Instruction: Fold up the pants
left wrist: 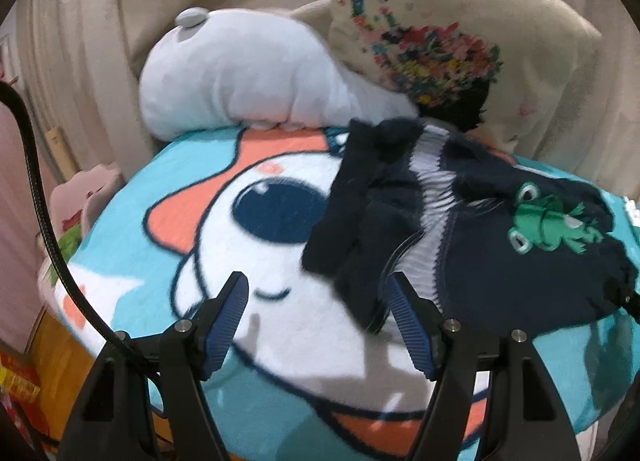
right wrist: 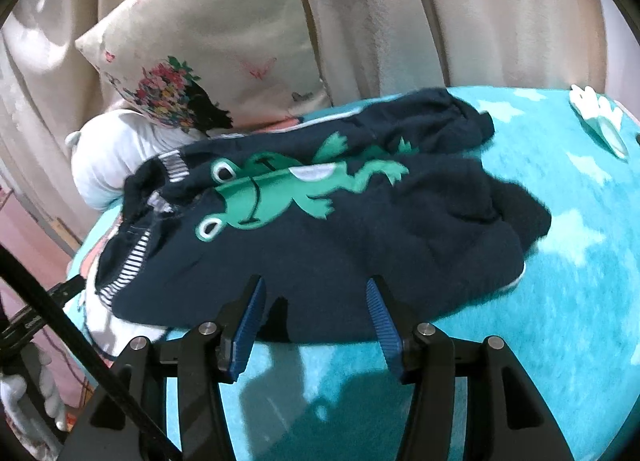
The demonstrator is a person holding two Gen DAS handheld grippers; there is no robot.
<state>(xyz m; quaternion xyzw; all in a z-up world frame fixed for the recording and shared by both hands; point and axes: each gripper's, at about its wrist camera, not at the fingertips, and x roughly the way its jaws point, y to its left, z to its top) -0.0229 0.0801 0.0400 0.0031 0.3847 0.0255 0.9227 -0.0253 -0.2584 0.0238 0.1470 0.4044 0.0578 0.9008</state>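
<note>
Small navy pants (left wrist: 500, 281) with a green frog print (left wrist: 548, 225) and a striped white lining lie crumpled on a teal cartoon blanket (left wrist: 160, 189). My left gripper (left wrist: 316, 277) is open low over the blanket. A dark fold of the waist end lies against the inside of its right finger (left wrist: 412, 321), unpinched. In the right wrist view the pants (right wrist: 400, 229) spread across the middle, frog (right wrist: 280, 189) up. My right gripper (right wrist: 315, 281) is open, and the pants' near edge lies flat between its fingers, with neither pad pressing on it.
A white plush pillow (left wrist: 240, 77) and a floral cushion (left wrist: 460, 21) lean against beige curtains behind the pants. A black cable (left wrist: 36, 181) curves down the left. The blanket drops off at its left edge. A white and teal object (right wrist: 600, 121) lies far right.
</note>
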